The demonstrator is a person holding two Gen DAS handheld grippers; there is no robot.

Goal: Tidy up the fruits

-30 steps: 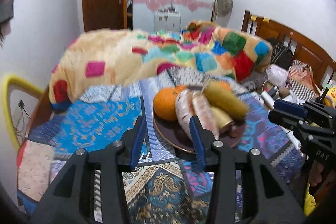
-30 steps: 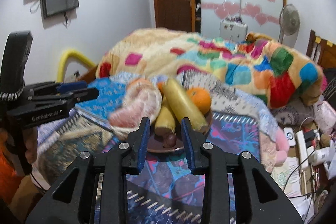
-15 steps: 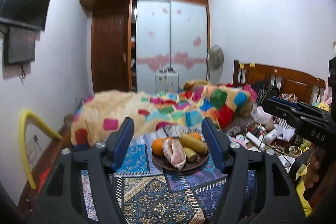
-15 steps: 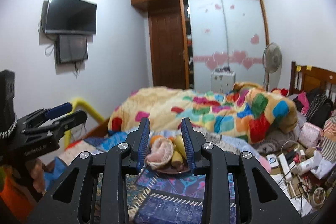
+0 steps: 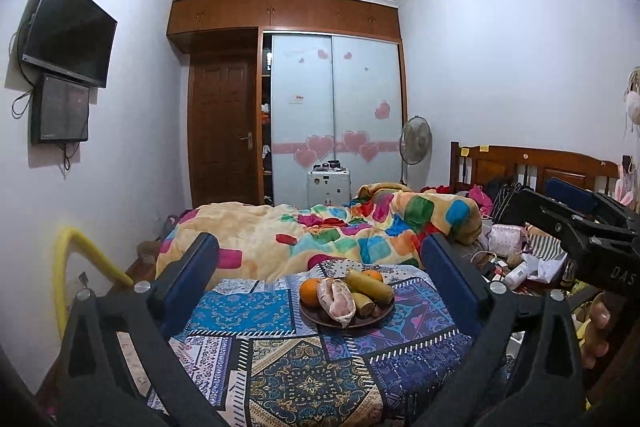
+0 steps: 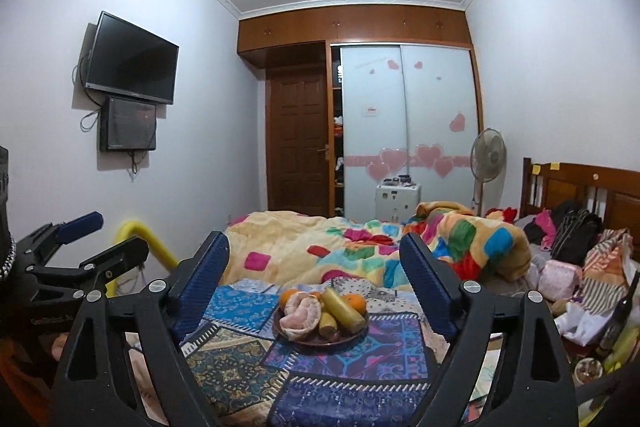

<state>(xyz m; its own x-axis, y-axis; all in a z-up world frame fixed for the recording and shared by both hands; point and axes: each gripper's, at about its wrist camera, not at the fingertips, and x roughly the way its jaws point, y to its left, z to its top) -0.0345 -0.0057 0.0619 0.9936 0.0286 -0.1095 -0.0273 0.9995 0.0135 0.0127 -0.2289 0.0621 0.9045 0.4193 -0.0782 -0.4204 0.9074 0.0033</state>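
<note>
Above a patchwork bedspread (image 5: pixel 320 383), the left gripper (image 5: pixel 320 279) and right gripper (image 6: pixel 314 277) hang with jaws spread wide, gripping nothing. Well ahead of both, a brown plate (image 5: pixel 320 319) on the bed holds an orange (image 5: pixel 310 291), a peeled pomelo (image 5: pixel 338 301) and a long yellow-green fruit (image 5: pixel 370 285), its long axis slanting from far left to near right. Piled this loosely on soft bedding, a careless nudge could likely roll the fruit off.

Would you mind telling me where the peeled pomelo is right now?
In both wrist views the pomelo lies on the brown plate on the patterned cloth, left of the bananas, with an orange at its left.
</note>
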